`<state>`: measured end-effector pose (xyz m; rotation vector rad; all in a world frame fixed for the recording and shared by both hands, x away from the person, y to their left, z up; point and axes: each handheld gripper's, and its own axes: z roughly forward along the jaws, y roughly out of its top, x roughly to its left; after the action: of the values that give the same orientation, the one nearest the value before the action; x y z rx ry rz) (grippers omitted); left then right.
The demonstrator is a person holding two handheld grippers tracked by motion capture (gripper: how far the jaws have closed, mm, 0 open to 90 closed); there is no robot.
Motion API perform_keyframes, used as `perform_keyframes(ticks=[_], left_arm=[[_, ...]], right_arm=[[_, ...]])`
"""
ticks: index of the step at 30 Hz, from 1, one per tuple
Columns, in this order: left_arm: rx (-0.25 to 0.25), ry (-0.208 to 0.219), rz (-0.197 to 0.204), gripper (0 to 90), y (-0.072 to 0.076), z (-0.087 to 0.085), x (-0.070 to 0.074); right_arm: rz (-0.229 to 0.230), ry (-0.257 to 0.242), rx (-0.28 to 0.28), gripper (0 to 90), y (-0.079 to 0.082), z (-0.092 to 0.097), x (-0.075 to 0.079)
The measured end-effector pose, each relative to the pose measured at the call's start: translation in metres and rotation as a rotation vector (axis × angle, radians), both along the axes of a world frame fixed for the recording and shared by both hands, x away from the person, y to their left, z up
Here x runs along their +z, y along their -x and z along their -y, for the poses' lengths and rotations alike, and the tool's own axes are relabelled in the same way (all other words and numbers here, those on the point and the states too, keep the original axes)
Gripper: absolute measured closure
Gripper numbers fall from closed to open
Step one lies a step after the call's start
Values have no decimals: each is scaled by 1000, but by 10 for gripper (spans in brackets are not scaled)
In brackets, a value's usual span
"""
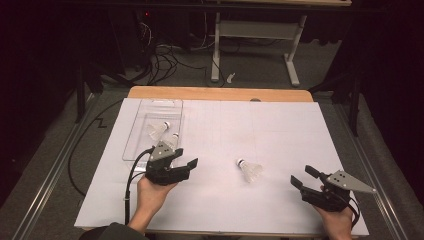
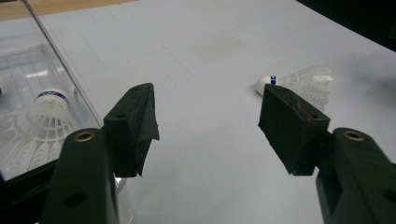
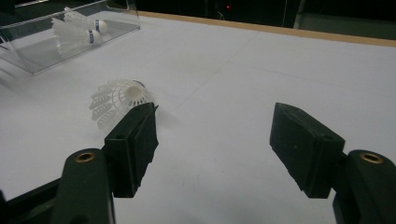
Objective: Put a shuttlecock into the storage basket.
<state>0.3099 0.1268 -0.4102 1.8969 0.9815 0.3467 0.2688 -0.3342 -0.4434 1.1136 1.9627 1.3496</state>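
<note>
- Your right gripper [image 1: 304, 179] has its jaws spread wide and empty; its foam-faced pads [image 3: 135, 140] hover just above the white table sheet [image 1: 280, 130], aimed toward the loose shuttlecock [image 1: 249, 170].
- Your left gripper [image 1: 186, 162] is likewise spread apart with nothing between its pads [image 2: 133, 126], sitting just beside the near corner of the clear plastic tray [image 1: 134, 135].
- The loose shuttlecock lies on its side on the sheet between your two grippers, nearer the right one, white cork nose pointing toward the tray and the skirt flaring toward you.
- It will likely be very light and prone to roll or skid if nudged. The skirt looks like thin ribbed plastic, springy and easy to crush.
- Take hold at the rounded cork or the narrow neck with the blue band, closing gently.
- Two more shuttlecocks [image 1: 156, 131] already lie inside the tray, which is transparent, rigid-looking and straight-walled.
- The sheet is smooth and matte, over a wooden tabletop edge [image 1: 220, 93].
</note>
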Motion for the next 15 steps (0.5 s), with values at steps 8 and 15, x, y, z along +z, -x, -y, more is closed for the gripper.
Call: perform_keyframes(ticks=[8, 15], left_arm=[[-13, -3, -2, 372, -2, 6, 0], [-24, 1, -2, 373, -4, 12, 0]], right_arm=[[0, 0, 0, 327, 0, 0, 0], [0, 0, 0, 327, 0, 0, 0]])
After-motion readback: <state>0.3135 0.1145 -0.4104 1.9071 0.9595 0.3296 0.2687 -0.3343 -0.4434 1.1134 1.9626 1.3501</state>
